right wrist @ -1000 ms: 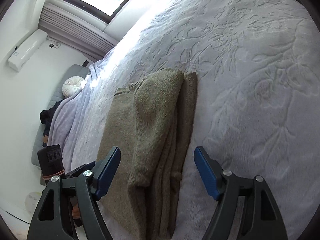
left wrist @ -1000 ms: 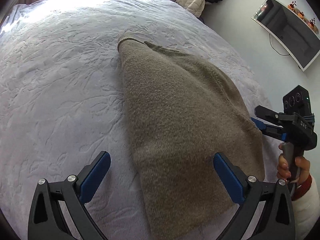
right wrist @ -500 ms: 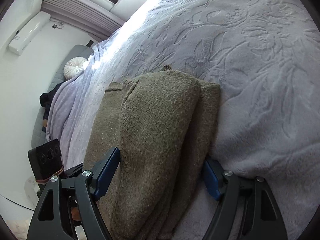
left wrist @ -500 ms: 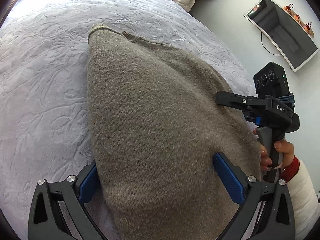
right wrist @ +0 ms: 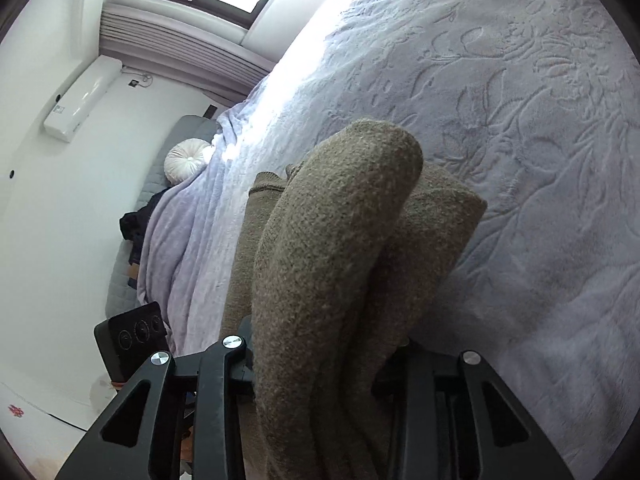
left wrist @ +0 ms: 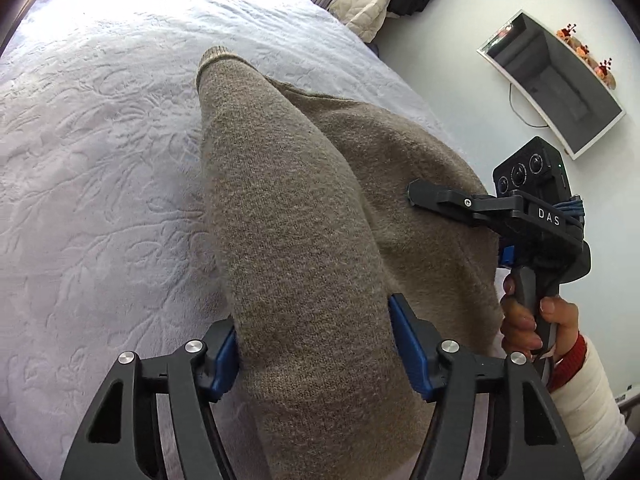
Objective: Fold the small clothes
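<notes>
My olive-brown knitted sweater lies partly folded on the pale lilac embossed bedspread. My left gripper has just been closing and now clamps a raised fold between its blue pads. My right gripper (pads buried in knit) has closed too, pinching the bunched edge.

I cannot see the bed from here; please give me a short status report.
Both grippers, left and right, just closed on the brown sweater. Sweater bunched on the bedspread. Nothing in the way.
</notes>
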`<state>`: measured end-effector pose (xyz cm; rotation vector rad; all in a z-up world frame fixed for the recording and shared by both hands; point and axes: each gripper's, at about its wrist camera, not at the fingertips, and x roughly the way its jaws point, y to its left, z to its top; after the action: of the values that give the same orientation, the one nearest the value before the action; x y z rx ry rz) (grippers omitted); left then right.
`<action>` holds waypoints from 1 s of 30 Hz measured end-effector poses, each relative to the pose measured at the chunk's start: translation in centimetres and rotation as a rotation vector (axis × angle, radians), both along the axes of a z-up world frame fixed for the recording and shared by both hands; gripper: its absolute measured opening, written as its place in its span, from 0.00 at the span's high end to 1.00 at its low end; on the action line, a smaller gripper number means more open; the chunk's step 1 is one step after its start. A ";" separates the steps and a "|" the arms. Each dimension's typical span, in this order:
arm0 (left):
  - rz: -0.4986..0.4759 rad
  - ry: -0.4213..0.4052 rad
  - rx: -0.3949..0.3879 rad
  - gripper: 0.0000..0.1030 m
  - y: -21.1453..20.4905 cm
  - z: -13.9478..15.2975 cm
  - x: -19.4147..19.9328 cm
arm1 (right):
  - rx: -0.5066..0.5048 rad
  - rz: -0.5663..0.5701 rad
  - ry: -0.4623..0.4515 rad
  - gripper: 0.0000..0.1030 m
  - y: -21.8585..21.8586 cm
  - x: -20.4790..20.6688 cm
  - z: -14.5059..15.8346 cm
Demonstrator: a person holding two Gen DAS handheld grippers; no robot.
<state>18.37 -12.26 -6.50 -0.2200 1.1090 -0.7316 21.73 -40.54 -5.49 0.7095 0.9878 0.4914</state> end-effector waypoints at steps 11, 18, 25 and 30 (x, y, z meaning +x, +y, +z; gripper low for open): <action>-0.028 -0.065 -0.037 0.35 3.2 6.1 -4.3 | 0.044 0.019 -0.029 0.64 4.2 -3.8 5.9; -0.034 -0.083 -0.009 0.34 7.2 8.3 -8.9 | 0.047 0.044 -0.006 0.64 8.5 -8.0 7.6; -0.001 -0.071 0.048 0.34 11.0 6.7 -12.5 | 0.074 0.096 0.044 0.64 13.9 -10.8 4.8; 0.056 -0.055 0.098 0.34 14.0 4.0 -12.7 | 0.053 0.103 0.114 0.63 16.9 -11.2 1.0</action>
<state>5.67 1.71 -2.46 -0.1467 1.0795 -0.6287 10.51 -23.62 -4.49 0.7430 1.1260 0.5735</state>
